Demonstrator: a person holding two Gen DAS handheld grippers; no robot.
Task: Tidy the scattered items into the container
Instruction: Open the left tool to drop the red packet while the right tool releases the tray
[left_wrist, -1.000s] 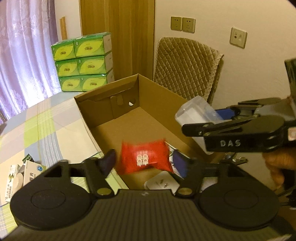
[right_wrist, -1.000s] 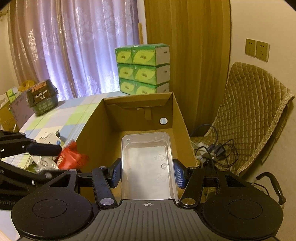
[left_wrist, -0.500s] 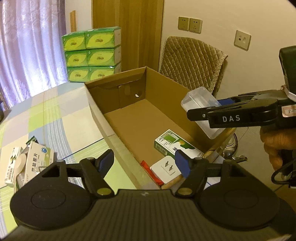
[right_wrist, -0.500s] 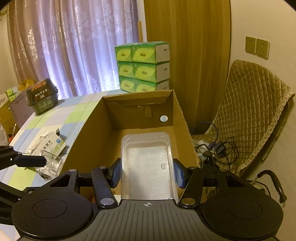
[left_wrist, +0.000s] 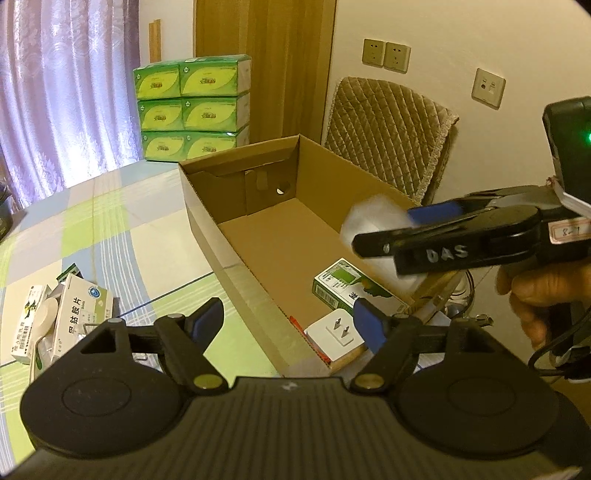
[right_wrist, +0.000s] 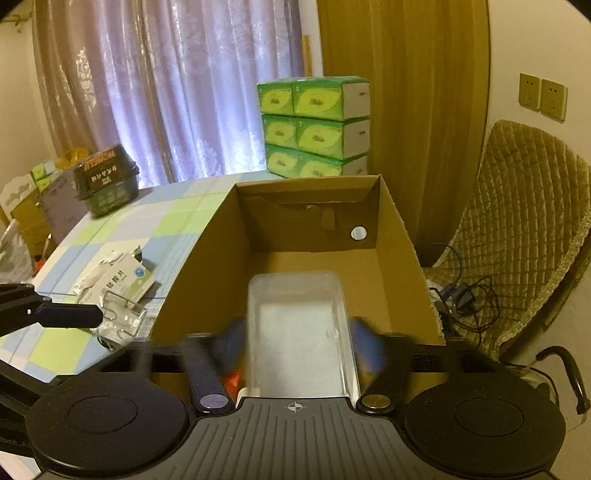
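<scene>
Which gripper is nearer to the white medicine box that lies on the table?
Left. The left gripper hangs open just beside the white medicine box at the cardboard box's left wall. The right gripper is over the cardboard box with the clear plastic container.

Cardboard box (left_wrist: 295, 236) mid-frame on table (left_wrist: 110, 229); plug adapter (left_wrist: 334, 334) and carton (left_wrist: 347, 291) inside, lower right; medicine boxes (left_wrist: 74, 317) lower left on table.

Clear tray (right_wrist: 299, 332) and right hand-held gripper (right_wrist: 299, 347) fingers blurred.
</scene>
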